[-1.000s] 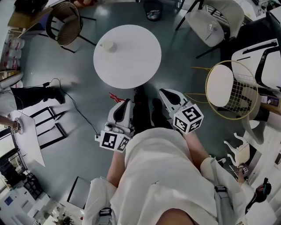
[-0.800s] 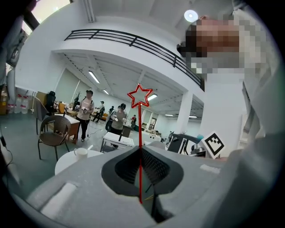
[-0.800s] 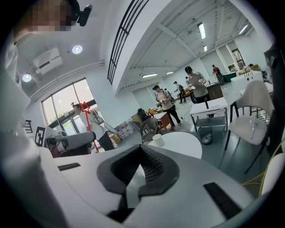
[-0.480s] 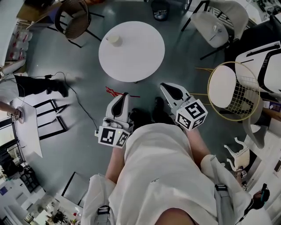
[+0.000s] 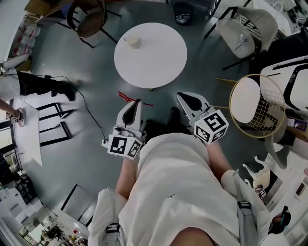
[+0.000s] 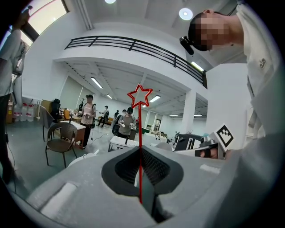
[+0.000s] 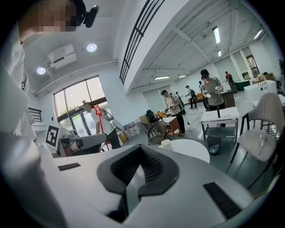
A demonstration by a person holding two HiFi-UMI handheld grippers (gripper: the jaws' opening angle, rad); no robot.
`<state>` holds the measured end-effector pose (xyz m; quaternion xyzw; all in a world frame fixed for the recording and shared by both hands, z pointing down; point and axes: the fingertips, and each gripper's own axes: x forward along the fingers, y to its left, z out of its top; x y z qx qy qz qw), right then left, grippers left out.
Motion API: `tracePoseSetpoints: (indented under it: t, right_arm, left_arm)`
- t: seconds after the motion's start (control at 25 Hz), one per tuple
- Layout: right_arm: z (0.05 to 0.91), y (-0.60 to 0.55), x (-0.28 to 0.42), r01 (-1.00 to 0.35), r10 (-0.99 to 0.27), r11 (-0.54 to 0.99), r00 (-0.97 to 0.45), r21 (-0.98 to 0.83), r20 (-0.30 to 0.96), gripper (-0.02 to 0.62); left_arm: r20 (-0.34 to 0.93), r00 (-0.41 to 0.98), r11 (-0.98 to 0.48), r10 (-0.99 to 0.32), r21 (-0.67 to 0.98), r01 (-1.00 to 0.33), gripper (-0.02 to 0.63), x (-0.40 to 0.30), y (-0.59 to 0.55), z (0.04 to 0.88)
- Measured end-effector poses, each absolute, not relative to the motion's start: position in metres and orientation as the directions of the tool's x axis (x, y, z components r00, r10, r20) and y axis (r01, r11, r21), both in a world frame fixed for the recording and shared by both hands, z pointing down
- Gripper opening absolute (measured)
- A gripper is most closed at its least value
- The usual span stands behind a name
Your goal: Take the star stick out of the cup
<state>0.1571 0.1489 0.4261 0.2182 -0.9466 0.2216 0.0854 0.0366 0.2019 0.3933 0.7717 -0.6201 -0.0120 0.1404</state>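
In the left gripper view the red star stick [image 6: 140, 133] stands upright between the jaws of my left gripper [image 6: 140, 150], which is shut on it, and its star tip shows above. From the head view the left gripper [image 5: 135, 103] hangs over the floor in front of the round white table [image 5: 159, 62], with the stick [image 5: 128, 98] poking out leftward. The pale cup [image 5: 133, 41] stands on the table's far left part, apart from both grippers. My right gripper [image 5: 186, 97] is beside the left one; its jaws [image 7: 141, 150] are shut with nothing between them.
A wire chair [image 5: 254, 104] stands at the right, a white chair [image 5: 246, 30] at the back right and a dark chair [image 5: 90, 18] at the back left. A bin [image 5: 183, 12] sits behind the table. A cable [image 5: 89, 113] runs over the floor, and a person's legs [image 5: 41, 86] are at the left.
The head view has shifted a little, so the table sits slightly higher and more to the right. Both grippers keep about the same place, the left one still holding the stick.
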Motion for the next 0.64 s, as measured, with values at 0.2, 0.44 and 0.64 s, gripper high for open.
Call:
tracePoseSetpoints:
  t: [0.2, 0.44, 0.64]
  right_arm:
    - [0.4263, 0.15, 0.154, -0.468, -0.379, 0.805, -0.879, -0.365, 0.291, 0.006]
    - [0.4277, 0.151, 0.1513, -0.47, -0.378, 0.803, -0.877, -0.368, 0.296, 0.006]
    - [0.4277, 0.1515, 0.1489, -0.473, -0.383, 0.801, -0.876, -0.367, 0.294, 0.006]
  left_arm:
    - [0.159, 0.234, -0.192, -0.959, 0.243, -0.951, 0.014, 0.034, 0.2064, 0.3963]
    - [0.162, 0.239, -0.195, -0.957, 0.247, -0.949, 0.014, 0.032, 0.2089, 0.3978]
    - [0.169, 0.235, -0.191, -0.957, 0.241, -0.952, 0.014, 0.0294, 0.2105, 0.4004]
